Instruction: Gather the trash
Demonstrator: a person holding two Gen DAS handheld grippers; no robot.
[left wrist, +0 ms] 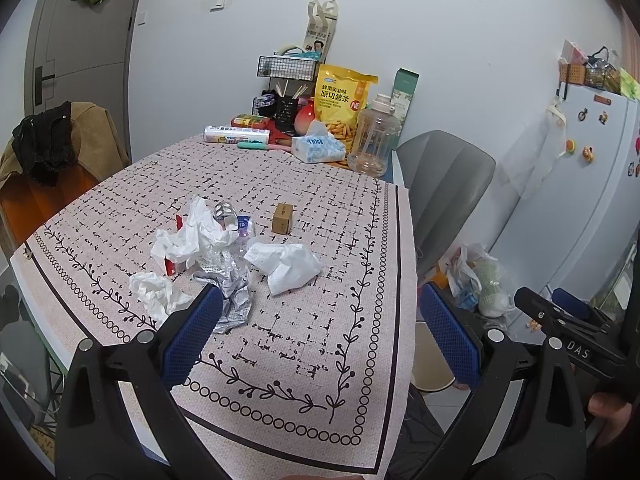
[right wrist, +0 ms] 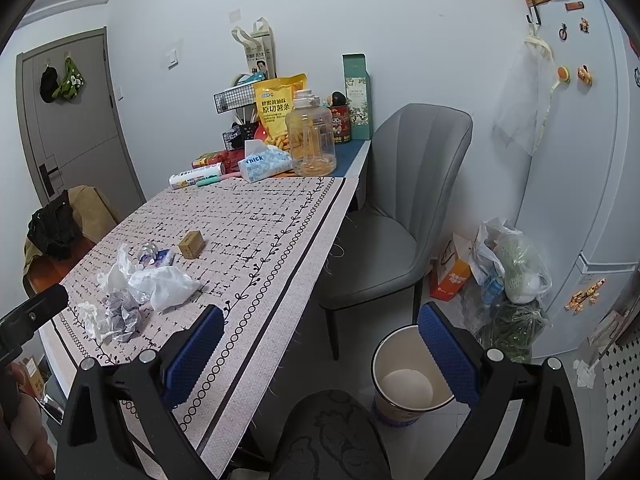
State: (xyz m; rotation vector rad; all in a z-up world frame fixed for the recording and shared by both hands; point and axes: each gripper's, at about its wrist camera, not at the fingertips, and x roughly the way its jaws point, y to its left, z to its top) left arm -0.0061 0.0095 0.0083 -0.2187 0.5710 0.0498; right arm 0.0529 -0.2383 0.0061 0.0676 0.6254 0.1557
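My left gripper (left wrist: pixel 320 332) hovers over the near edge of the counter (left wrist: pixel 304 360), fingers (left wrist: pixel 192 336) spread wide and holding nothing. Just ahead of it lies the trash: crumpled white tissues (left wrist: pixel 286 264), a crushed wrapper (left wrist: pixel 232 300) and a small brown box (left wrist: pixel 282 219). My right gripper (right wrist: pixel 320 356) hangs off the counter's right edge, equally agape and empty, above the white bin (right wrist: pixel 412 376) on the floor.

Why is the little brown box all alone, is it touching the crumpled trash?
Apart. In the right wrist view, the little brown box stands by itself, with a strip of bare tablecloth between it and the crumpled trash.
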